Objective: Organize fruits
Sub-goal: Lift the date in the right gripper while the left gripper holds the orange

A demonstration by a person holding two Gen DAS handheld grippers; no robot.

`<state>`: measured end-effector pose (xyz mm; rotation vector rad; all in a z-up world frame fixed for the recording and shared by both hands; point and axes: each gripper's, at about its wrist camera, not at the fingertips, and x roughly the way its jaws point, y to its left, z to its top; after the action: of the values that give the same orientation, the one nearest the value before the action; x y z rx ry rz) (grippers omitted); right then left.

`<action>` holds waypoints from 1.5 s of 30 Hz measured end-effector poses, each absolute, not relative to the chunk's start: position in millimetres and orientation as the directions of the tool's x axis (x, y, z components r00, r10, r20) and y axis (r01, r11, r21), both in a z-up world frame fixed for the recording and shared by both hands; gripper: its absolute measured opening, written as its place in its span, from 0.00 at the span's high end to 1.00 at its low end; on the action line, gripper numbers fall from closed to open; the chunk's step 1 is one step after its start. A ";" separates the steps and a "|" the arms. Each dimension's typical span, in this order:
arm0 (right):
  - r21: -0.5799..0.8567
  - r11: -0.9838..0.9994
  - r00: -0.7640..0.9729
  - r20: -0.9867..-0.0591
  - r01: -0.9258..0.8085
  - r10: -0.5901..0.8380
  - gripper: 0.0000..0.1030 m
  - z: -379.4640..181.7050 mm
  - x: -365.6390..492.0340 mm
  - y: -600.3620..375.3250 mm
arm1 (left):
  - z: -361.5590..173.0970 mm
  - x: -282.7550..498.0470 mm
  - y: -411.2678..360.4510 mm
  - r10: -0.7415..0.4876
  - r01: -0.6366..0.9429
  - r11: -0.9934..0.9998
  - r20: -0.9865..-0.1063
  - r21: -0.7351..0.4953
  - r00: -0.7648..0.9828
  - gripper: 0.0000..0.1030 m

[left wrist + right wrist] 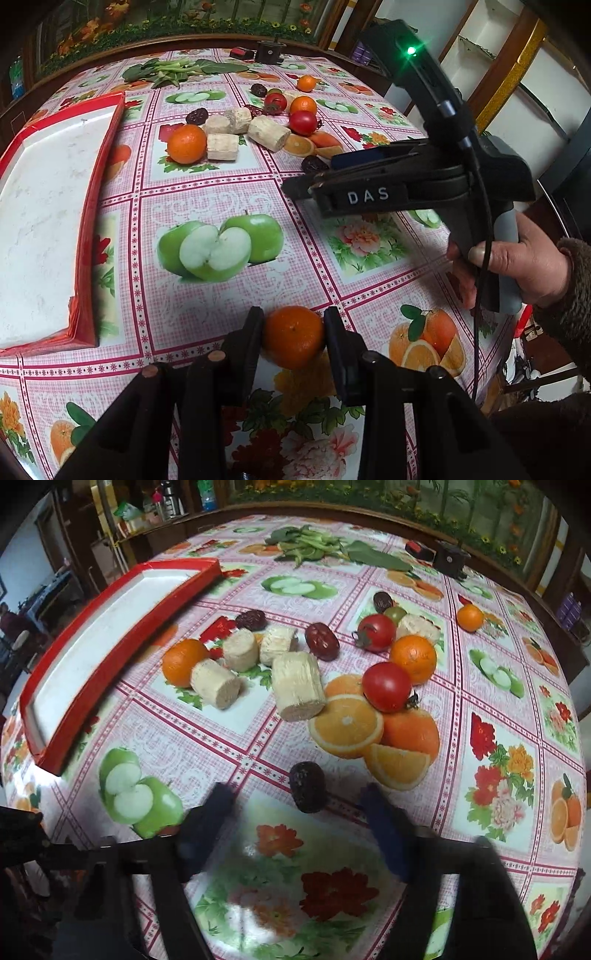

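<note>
**Mandarin in hand, date not yet taken**

At the far left lay the shallow red-rimmed cardboard tray with its white floor (44, 206), bare as far as could be seen. You held your left gripper (293, 334) clamped on a small round orange mandarin (293, 336), both pads pressed to its sides, low over the fruit-printed plastic tablecloth (207, 184) and near the tray's corner. I judged this the carrying step: the next move called for swinging the mandarin leftward over the red rim and releasing it inside.

Further right, your right gripper (299, 797) stood apart, its jaws unclenched and touching nothing, with a dark wrinkled dried date (307, 787) lying on the cloth between the fingertips. Closing on it would need a little more descent.

Beyond, loose mandarins, red tomatoes (386, 686) and pale cut cylinders (297, 686) waited in a heap. The right fingers were blurred, the tray's near end was cut off, and printed fruit was easily mistaken for real.
</note>
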<state>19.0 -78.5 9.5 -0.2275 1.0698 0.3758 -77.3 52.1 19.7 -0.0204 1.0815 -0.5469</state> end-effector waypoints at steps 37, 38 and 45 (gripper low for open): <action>0.104 0.910 0.387 -0.881 -0.402 0.272 0.72 13.6 7.2 -66.9 | 25.0 -68.5 69.6 -0.464 0.374 0.865 -0.817 -0.334 0.341 0.65; 0.106 0.910 0.389 -0.880 -0.402 0.274 0.71 13.1 9.3 -66.1 | 24.8 -68.9 69.6 -0.463 0.375 0.865 -0.819 -0.333 0.341 0.65; 0.004 0.898 0.427 -0.878 -0.441 0.214 0.82 12.9 0.1 -55.9 | 23.1 -69.1 75.2 -0.462 0.355 0.870 -0.820 -0.343 0.339 0.65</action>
<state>0.1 -55.9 12.9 -0.2409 1.0542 0.4138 -69.1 75.2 23.1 -0.1094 1.1035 -0.5334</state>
